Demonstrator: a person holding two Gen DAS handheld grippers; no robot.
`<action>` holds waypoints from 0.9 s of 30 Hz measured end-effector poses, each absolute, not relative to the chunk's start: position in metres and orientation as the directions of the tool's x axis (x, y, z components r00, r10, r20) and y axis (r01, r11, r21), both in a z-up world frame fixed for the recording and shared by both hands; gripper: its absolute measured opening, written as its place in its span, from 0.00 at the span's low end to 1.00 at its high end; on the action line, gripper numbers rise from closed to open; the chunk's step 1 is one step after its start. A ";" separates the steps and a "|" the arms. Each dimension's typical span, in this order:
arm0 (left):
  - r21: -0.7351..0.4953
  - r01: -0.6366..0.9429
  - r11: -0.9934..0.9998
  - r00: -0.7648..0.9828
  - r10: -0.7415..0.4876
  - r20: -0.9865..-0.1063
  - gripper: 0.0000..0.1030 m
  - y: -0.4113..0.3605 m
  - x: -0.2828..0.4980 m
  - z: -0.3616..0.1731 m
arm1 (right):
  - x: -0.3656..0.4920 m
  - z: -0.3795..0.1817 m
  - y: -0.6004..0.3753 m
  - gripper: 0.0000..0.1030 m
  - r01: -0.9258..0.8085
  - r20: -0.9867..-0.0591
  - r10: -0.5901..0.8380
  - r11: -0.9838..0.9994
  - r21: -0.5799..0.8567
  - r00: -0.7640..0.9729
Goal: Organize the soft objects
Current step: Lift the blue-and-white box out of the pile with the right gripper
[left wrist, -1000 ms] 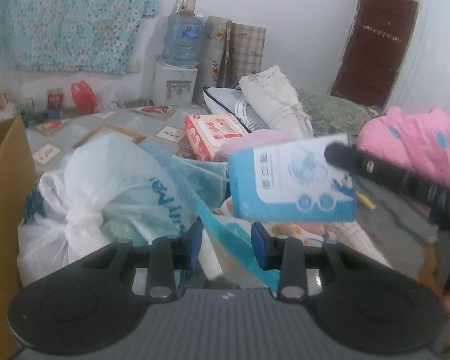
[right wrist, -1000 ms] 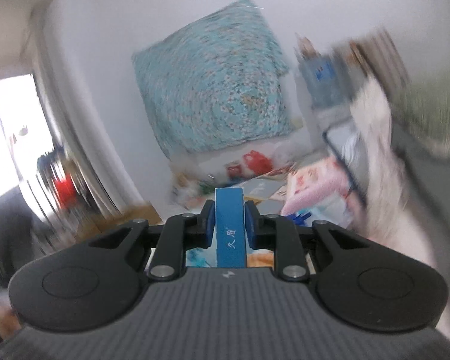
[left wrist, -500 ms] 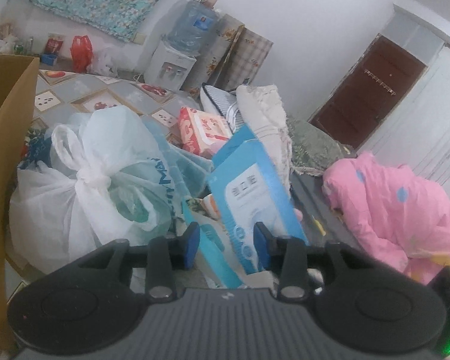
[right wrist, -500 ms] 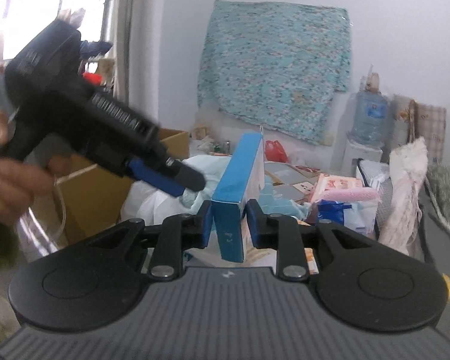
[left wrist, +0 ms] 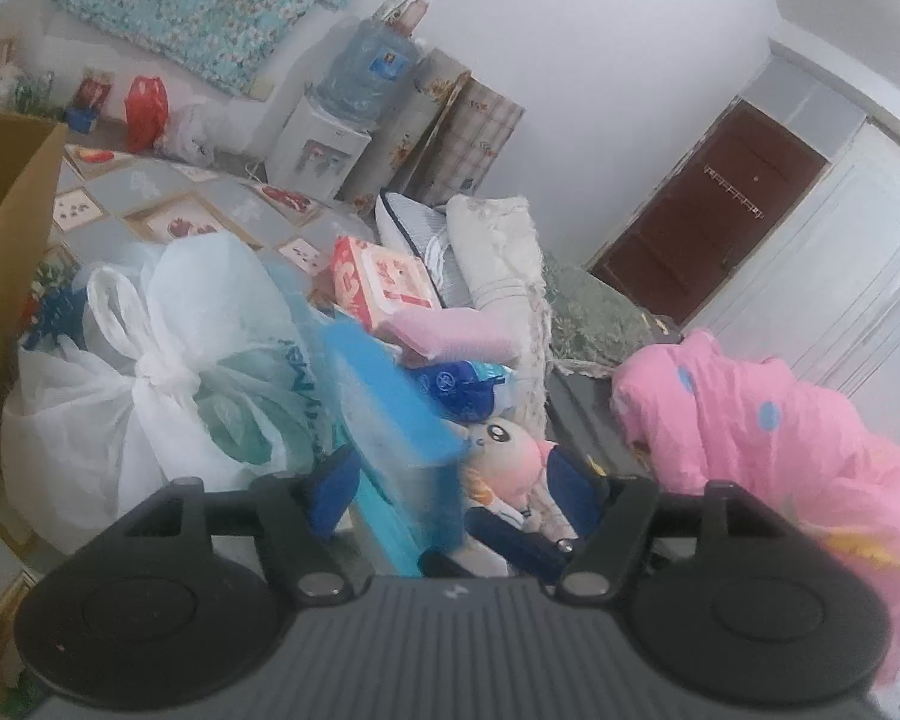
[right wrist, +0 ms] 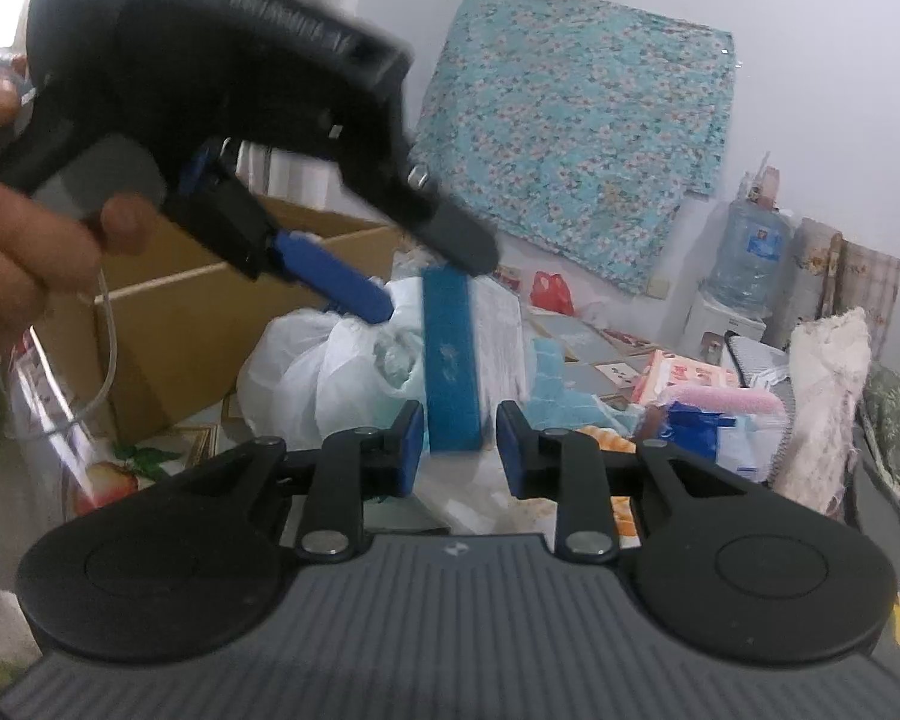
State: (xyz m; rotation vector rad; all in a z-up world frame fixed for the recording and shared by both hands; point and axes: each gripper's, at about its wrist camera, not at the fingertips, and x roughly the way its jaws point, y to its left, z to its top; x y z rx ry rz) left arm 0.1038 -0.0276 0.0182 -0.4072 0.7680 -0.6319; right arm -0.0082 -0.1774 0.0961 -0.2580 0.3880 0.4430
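Blue pack point(right wrist: 450, 360): between the parted jaws of the right gripper point(right wrist: 457, 447), ungripped, motion-blurred. Left gripper point(left wrist: 453, 495): jaws wide, released, either side of the pack. Around: tied white bag point(left wrist: 144, 384), cardboard box point(right wrist: 210, 312), pink plush doll point(left wrist: 510, 450), pink garment point(left wrist: 750, 420). Right view only: left hand point(right wrist: 24, 258) on the tool's handle, above the box.

Left wrist view is aimed forward and down, close over the white plastic bags point(left wrist: 150, 384), toward the water dispenser point(left wrist: 318, 150). Right wrist view is aimed level across the same pile. Shared: floral cloth point(right wrist: 576, 132), cardboard box point(right wrist: 198, 324).
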 end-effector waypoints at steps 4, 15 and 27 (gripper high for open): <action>-0.525 0.365 0.769 0.558 -0.632 -0.538 0.64 -0.031 0.105 0.010 | -0.009 0.091 -0.166 0.25 -0.476 -0.426 0.369 0.861 -0.177 0.826; -0.518 0.311 0.797 0.564 -0.594 -0.574 0.49 -0.018 0.112 -0.004 | -0.003 0.098 -0.201 0.26 -0.491 -0.386 0.460 0.871 0.022 0.799; -0.585 0.249 0.772 0.536 -0.613 -0.580 0.51 -0.043 0.146 -0.006 | 0.032 0.114 -0.287 0.35 -0.364 -0.183 0.494 0.802 0.474 0.850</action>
